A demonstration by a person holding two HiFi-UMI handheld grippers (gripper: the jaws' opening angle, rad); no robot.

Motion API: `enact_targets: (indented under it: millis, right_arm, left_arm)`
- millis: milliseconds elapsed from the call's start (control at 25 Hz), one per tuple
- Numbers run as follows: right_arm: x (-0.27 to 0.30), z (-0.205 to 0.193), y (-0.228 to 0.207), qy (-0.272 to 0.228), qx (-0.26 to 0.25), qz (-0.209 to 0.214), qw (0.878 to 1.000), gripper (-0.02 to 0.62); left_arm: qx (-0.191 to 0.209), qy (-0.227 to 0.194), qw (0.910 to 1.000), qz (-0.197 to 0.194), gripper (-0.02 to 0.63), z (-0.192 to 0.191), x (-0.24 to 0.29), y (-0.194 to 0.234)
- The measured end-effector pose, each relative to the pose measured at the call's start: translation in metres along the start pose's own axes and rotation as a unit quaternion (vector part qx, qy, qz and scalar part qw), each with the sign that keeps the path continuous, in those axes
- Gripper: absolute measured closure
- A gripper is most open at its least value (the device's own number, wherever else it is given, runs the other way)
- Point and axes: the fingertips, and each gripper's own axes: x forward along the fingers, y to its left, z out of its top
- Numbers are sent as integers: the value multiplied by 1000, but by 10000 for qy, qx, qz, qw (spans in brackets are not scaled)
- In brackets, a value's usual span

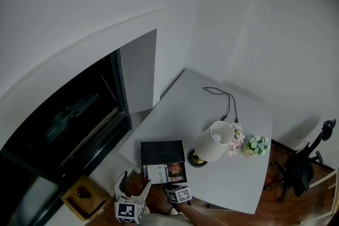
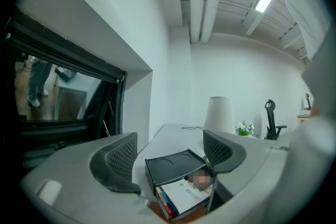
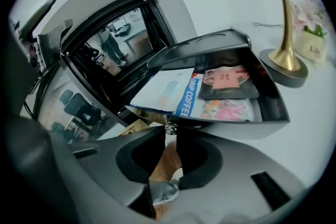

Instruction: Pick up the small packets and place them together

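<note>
A black box (image 1: 161, 152) sits at the near edge of the white table (image 1: 180, 108), and its drawer (image 3: 273, 113) stands pulled out. Inside lie small packets: a white and blue drip coffee packet (image 3: 176, 92), a dark packet with a pink label (image 3: 228, 81) and a pink flowery one (image 3: 228, 110). My right gripper (image 3: 169, 131) is shut on the small metal knob (image 3: 169, 127) at the drawer's front. In the head view the right gripper (image 1: 172, 186) is just below the drawer (image 1: 165, 172). My left gripper (image 2: 170, 153) hangs open and empty, facing the box (image 2: 176, 165) from the left.
A white-shaded lamp (image 1: 213, 141) on a brass foot stands right of the box, with small flower pots (image 1: 257, 144) and a black cable (image 1: 225, 98) beyond. A dark window (image 1: 69, 119) is on the left. A wooden box (image 1: 82, 196) and an office chair (image 1: 302, 166) stand on the floor.
</note>
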Motion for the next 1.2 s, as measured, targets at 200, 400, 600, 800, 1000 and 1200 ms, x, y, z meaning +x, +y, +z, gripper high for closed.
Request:
enact_targets:
  millis: [200, 400, 600, 800, 1000, 1200]
  right_arm:
    - [-1, -2, -5, 116, -389, -303, 9987, 490]
    - [-30, 3, 10, -253, -744, 61, 9969, 485]
    - [-101, 71, 32, -1877, -1092, 129, 9760, 486]
    - [-191, 146, 49, -3598, -1687, -411, 9167, 484]
    - [-262, 190, 48, -4751, -1350, -537, 8679, 232]
    - [-312, 210, 52, -5225, -1679, -787, 8323, 233]
  left_arm:
    - [-25, 57, 10000, -32, 232, -6, 0, -1]
    - [-88, 95, 9999, -88, 232, -7, 4, -3]
    - [-71, 1, 10000, -38, 232, 1, 6, 4]
    - [-25, -199, 9998, 27, 232, 13, 6, 9]
    - [263, -602, 9978, 56, 232, 34, 3, 4]
    - [166, -902, 9958, 81, 207, 55, -4, 2]
